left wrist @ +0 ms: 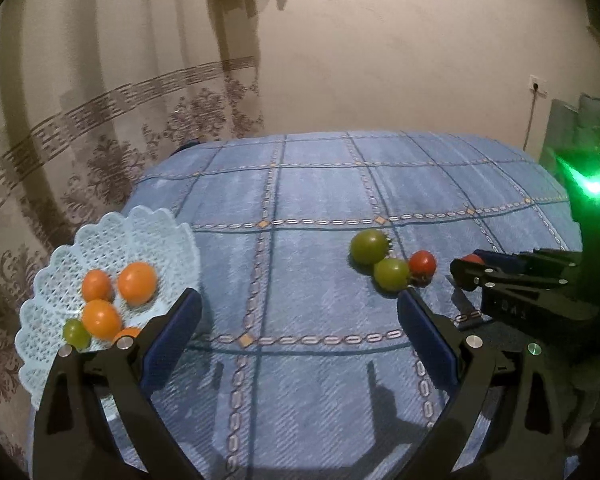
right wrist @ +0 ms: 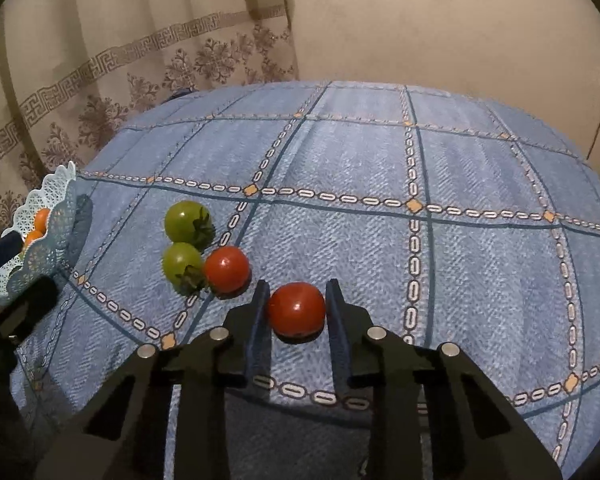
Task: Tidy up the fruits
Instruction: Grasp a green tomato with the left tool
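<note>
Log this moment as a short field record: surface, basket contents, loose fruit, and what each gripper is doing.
surface: blue patterned tablecloth
basket: pale blue, lattice, left edge of the cloth; holds orange fruits and one small green one
loose fruit: two green tomatoes, one red tomato, clustered together
left gripper: open, empty, beside the basket
right gripper: fingers around a second red tomato on the cloth; contact unclear

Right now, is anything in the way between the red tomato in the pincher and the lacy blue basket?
Yes. The round red tomato sits between the right gripper's fingers. Toward the light blue lattice basket lie another red tomato and two green tomatoes. Lifting over them should clear.
</note>
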Available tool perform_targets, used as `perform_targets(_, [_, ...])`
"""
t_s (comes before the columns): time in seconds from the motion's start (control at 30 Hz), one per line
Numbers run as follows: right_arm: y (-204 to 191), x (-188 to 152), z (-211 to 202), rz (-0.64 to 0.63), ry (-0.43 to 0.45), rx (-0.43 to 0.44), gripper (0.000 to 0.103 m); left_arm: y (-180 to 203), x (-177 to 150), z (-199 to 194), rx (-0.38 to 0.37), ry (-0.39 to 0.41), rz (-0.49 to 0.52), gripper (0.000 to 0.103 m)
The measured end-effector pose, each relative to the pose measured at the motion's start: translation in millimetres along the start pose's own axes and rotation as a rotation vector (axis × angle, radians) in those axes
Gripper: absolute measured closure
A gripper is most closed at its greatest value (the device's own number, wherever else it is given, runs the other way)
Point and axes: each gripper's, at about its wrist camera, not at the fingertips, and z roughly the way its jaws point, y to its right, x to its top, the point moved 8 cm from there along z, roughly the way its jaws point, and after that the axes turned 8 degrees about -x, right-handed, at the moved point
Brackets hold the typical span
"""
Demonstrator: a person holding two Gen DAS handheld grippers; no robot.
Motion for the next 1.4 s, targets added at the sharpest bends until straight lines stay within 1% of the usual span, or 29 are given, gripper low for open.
perform_targets(0.07, [5, 1, -4, 0.011, 0.011, 0.002, 0.074, 8, 1, 9, -0.023, -0.015, 0.016, 0.008])
perform_targets(0.1, [6, 2, -6, 0.017, 0.013, 0.004, 0.074, 11, 1, 13, -0.034, -0.029, 0.019, 0.014])
perform_targets(0.17, [12, 4, -8, 0.037, 0.02, 0.006, 0.074, 18, 1, 24, -0.058, -0.06, 0.022, 0.019])
perform_targets(0.23, [16, 6, -9, 0.053, 0.022, 0.01, 0.074, 24, 0, 34, -0.083, -0.089, 0.02, 0.028])
perform_targets(0.37, [18, 6, -9, 0.054, 0.021, 0.02, 0.074, 37, 0, 46, -0.109, -0.106, 0.041, 0.033])
perform_targets(0.43, [18, 5, -8, 0.054, 0.017, 0.028, 0.074, 42, -2, 56, -0.114, -0.122, 0.052, 0.044])
perform_targets(0.47, [18, 5, -8, 0.056, 0.015, 0.032, 0.074, 44, -3, 61, -0.125, -0.136, 0.05, 0.046])
perform_targets(0.6, [16, 3, -6, 0.059, 0.008, 0.045, 0.074, 50, -5, 74, -0.172, -0.157, 0.043, 0.055])
perform_targets(0.7, [15, 1, -5, 0.059, 0.002, 0.054, 0.073, 55, -4, 79, -0.209, -0.16, 0.038, 0.056])
perform_targets(0.77, [13, 0, -4, 0.058, -0.002, 0.059, 0.073, 58, -4, 82, -0.223, -0.161, 0.04, 0.059])
perform_targets(0.8, [12, -1, -3, 0.058, -0.003, 0.061, 0.073, 58, -4, 82, -0.235, -0.16, 0.035, 0.062])
perform_targets(0.87, [11, -2, -2, 0.056, -0.006, 0.064, 0.073, 57, -5, 82, -0.253, -0.16, 0.018, 0.063])
perform_targets(0.9, [10, -2, -1, 0.054, -0.006, 0.066, 0.073, 55, -5, 82, -0.249, -0.16, 0.013, 0.069])
perform_targets(1.0, [9, -4, -1, 0.054, -0.007, 0.07, 0.073, 52, -7, 80, -0.262, -0.16, -0.008, 0.069])
perform_targets(1.13, [9, -5, 0, 0.052, -0.008, 0.075, 0.073, 50, -10, 71, -0.257, -0.152, -0.016, 0.069])
perform_targets(1.4, [7, -7, 2, 0.043, -0.017, 0.079, 0.069, 36, -12, 44, -0.167, -0.096, -0.03, 0.069])
